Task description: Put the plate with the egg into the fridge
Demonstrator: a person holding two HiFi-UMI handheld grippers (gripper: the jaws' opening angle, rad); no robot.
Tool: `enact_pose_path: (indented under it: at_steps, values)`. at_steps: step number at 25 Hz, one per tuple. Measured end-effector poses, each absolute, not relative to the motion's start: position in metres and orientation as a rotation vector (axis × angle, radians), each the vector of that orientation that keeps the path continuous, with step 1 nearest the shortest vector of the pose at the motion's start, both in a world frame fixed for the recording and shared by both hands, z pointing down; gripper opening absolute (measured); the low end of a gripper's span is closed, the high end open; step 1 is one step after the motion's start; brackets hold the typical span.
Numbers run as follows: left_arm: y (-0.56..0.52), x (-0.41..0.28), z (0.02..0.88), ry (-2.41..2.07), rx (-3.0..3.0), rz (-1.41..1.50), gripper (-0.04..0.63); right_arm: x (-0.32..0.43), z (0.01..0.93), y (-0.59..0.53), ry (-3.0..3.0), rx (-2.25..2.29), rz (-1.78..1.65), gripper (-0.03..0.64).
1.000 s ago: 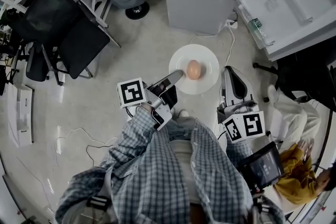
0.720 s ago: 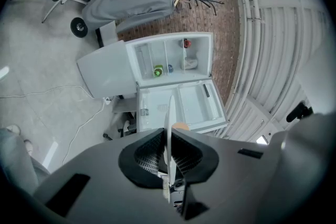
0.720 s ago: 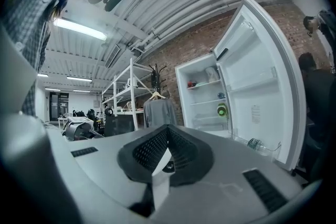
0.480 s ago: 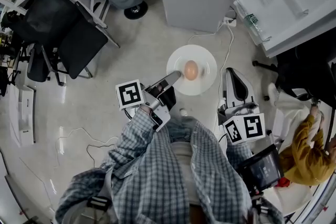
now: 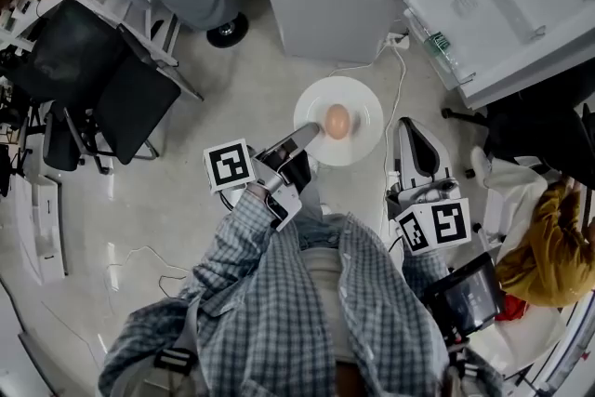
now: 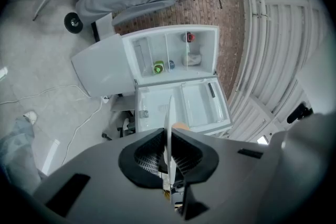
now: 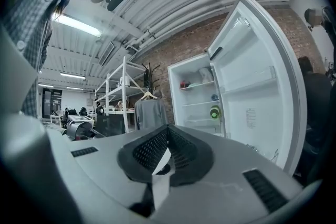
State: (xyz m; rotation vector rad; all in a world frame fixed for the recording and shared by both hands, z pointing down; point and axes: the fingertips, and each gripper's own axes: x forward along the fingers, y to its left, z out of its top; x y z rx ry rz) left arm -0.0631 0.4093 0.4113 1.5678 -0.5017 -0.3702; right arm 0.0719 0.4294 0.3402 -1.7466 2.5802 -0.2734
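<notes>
**Head view.** The white plate (image 5: 358, 140) is held over the floor just past the person's knees, toward 12 o'clock from frame centre. The egg (image 5: 337, 120) rests near its middle. The left gripper (image 5: 310, 134) reaches in from 7 o'clock and covers the plate's near rim, so the grip itself is hidden here. The right gripper (image 5: 409, 127) stands just beside the plate at its 4 o'clock, apart from it. The fridge (image 5: 330, 9) is at 12 o'clock, cut off by the top edge. Its open door (image 5: 502, 0) swings out toward 2 o'clock.

**Left gripper view.** The fingers are clamped on the plate (image 6: 169, 123), which shows edge-on as a thin white line. Only a sliver of the egg (image 6: 180, 126) peeks over the right jaw. Beyond them the fridge (image 6: 173, 76) is open, and the small things on its shelves are too small to name.

**Right gripper view.** The right gripper's (image 7: 168, 131) fingers meet at the tips with nothing between them. A pale sliver shows in the gap behind them, and I cannot tell what it is. The fridge (image 7: 197, 99) is at 1 o'clock, its lower part hidden by the jaws.
</notes>
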Motion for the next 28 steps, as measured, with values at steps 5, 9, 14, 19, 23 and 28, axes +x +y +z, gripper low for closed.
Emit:
enact_pose_path:
  at_steps: [5, 9, 14, 19, 23, 28]
  values:
    - [0.363, -0.065, 0.409, -0.478, 1.581, -0.356, 0.026, 0.073, 0.336, 0.389, 2.563, -1.788, -0.258, 0.006]
    - [0.327, -0.072, 0.409, -0.469, 1.577, -0.359, 0.026, 0.070, 0.337, 0.353, 2.549, -1.813, -0.258, 0.006]
    - [0.282, -0.083, 0.417, -0.468, 1.577, -0.353, 0.026, 0.060, 0.340, 0.308, 2.546, -1.825, -0.243, 0.006]
    - [0.251, -0.089, 0.417, -0.459, 1.589, -0.357, 0.026, 0.052, 0.337, 0.278, 2.544, -1.828, -0.222, 0.006]
    - [0.238, -0.090, 0.414, -0.457, 1.596, -0.355, 0.026, 0.051, 0.333, 0.265, 2.536, -1.827, -0.213, 0.006]
    - [0.225, -0.094, 0.413, -0.449, 1.590, -0.356, 0.026, 0.047, 0.338, 0.252, 2.530, -1.841, -0.243, 0.006]
